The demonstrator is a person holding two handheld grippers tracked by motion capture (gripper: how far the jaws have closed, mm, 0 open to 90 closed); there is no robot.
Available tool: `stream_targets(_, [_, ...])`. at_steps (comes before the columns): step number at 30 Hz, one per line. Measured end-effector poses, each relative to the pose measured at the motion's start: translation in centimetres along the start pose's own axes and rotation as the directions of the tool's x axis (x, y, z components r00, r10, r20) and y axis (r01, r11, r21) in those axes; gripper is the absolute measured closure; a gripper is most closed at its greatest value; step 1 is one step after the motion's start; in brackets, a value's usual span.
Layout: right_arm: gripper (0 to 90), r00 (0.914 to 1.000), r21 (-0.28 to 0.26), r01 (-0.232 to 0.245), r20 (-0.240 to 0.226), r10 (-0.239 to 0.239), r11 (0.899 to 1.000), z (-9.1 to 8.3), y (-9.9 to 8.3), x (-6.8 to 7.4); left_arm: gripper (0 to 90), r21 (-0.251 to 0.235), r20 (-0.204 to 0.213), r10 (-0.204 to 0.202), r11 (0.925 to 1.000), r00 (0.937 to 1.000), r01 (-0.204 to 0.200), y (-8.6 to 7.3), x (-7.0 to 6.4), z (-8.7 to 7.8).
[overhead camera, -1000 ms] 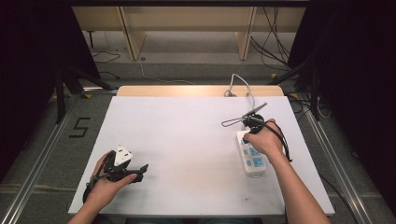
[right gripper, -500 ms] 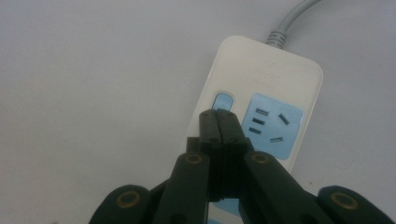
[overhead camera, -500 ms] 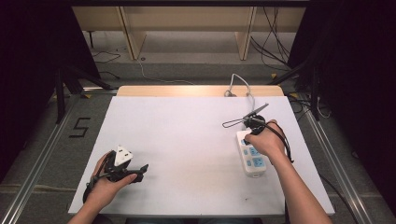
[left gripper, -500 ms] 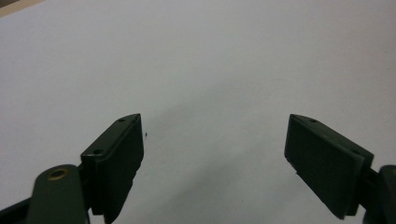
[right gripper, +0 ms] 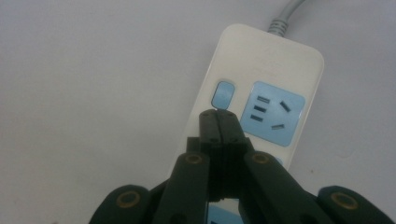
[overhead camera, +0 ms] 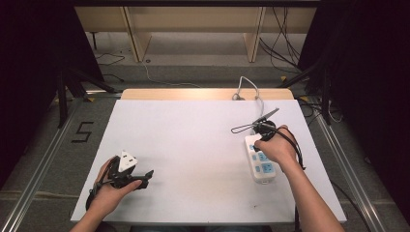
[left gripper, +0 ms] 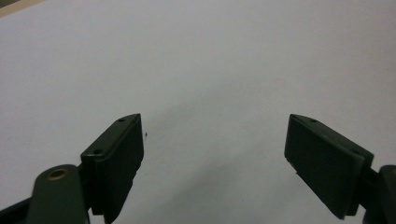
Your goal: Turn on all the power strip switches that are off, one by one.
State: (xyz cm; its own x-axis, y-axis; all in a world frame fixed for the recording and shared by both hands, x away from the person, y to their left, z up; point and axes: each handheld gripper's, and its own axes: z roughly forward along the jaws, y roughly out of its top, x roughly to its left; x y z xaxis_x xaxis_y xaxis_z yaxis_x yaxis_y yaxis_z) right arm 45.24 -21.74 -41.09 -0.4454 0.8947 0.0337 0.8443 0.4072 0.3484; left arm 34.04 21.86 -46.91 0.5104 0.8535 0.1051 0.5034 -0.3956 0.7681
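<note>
1. here, nearest to the person, the left hand-held gripper [overhead camera: 145, 176] lies low over the front left part of the desk [overhead camera: 193, 145], held in the left hand [overhead camera: 113, 186]; a white piece sits on top of it.
2. in the left gripper view its two black jaws stand wide apart, released, with nothing between them, and below them there is just the bare white desk surface.
3. further on, at the right side, the right hand [overhead camera: 275, 147] holds the right hand-held gripper [right gripper: 219, 116] over the power strip [overhead camera: 261, 157].
4. in the right gripper view the jaws are pressed together, clenched, with nothing between them, and their tip is just below the small blue button [right gripper: 223, 94] of the strip; if it touches the strip i cannot tell.
5. beside the button there is a blue socket panel [right gripper: 273, 113] with its slots.
6. the power strip lies flat on the right part of the desk, its long side going away from the person.
7. farthest, its grey cable [overhead camera: 249, 87] leaves the far end and goes over the back edge of the desk.
</note>
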Motion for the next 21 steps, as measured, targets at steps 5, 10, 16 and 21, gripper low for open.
stream_targets(5, [90.0, 1.0000, 0.014, -0.007, -0.006, 0.007, 1.000, -0.02, -0.30, -0.01, 19.7, 0.000, 0.000, 0.000, 1.0000, 1.0000, 0.000, 0.00, 0.01, 0.00])
stream_targets(10, [90.0, 0.9998, 0.021, -0.015, -0.011, 0.015, 1.000, -0.07, -0.59, 0.01, 19.7, 0.000, -0.001, 0.001, 1.0000, 1.0000, -0.001, 0.00, 0.00, 0.01])
stream_targets(16, [90.0, 0.9998, 0.030, -0.015, -0.014, 0.016, 0.999, -0.29, -0.81, 0.05, 19.7, 0.000, 0.000, 0.000, 1.0000, 1.0000, 0.000, 0.00, 0.01, 0.01])
stream_targets(21, [90.0, 0.9999, 0.039, -0.012, -0.011, 0.012, 0.999, -0.44, -1.01, 0.18, 19.7, 0.000, 0.001, -0.001, 1.0000, 1.0000, 0.001, 0.01, -0.01, 0.01])
